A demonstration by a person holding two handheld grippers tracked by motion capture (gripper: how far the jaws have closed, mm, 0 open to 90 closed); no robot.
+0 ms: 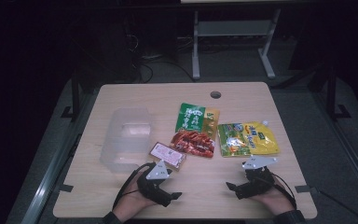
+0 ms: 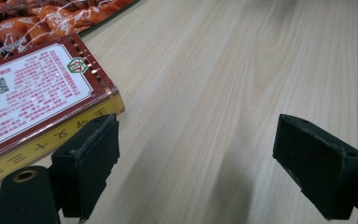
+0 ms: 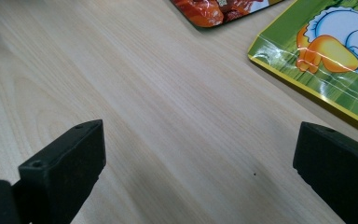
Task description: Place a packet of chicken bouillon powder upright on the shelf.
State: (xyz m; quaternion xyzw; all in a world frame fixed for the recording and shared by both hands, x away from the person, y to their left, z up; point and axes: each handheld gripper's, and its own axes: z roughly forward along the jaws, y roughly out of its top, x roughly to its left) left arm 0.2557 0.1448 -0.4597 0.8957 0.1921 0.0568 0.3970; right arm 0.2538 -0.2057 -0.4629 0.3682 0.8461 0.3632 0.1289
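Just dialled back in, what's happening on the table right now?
A person holds a gripper in each hand at the near edge of the table. Both are open and hold nothing. The left gripper sits just beside the small red-and-gold box, one jaw next to its edge. The right gripper hovers over bare wood near the yellow-green pouch. The red snack bag and clear plastic container lie untouched.

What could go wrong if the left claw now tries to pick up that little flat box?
The left gripper stands open with the small box just outside one jaw, not between them; closing now would likely grab nothing or nudge the box. The box lies flat on the table, so the jaws may slip off its low edge. Its far corner sits close to the red snack bag, which could get dragged along.
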